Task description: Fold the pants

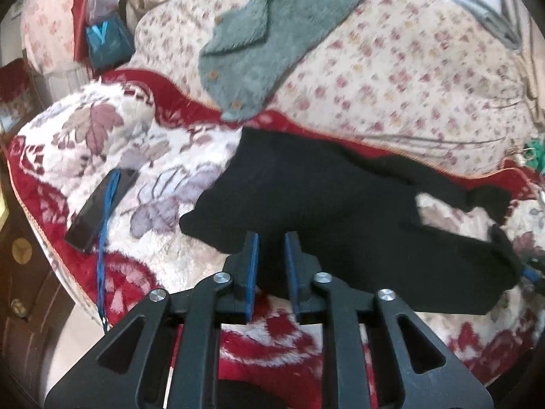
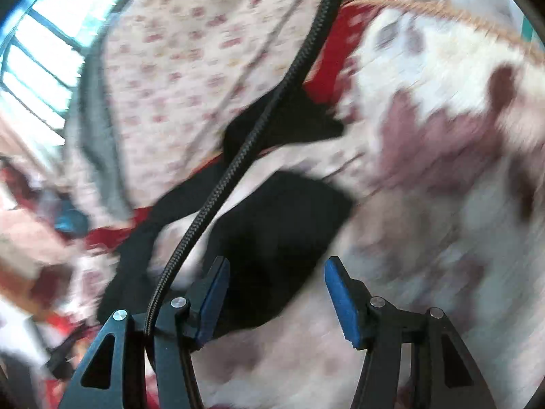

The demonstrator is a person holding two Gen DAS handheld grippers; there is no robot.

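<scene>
Left wrist: left hand-held gripper (image 1: 271, 238) narrowly apart over black pants (image 1: 306, 197) on blanket (image 1: 163, 156). Right hand-held gripper (image 2: 276, 267) wide apart, pic blurred.

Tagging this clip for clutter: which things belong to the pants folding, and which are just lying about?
Job:
- black pants
- left tongs, narrowly open
- right tongs, wide open

Lying about:
- green fleece garment
- phone with blue strap
- floral quilt
- plush blanket

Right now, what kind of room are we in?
Probably a bedroom. The black pants lie on a fluffy red-and-white blanket, a flowery quilt is bunched behind it, and a window lets daylight in.
</scene>
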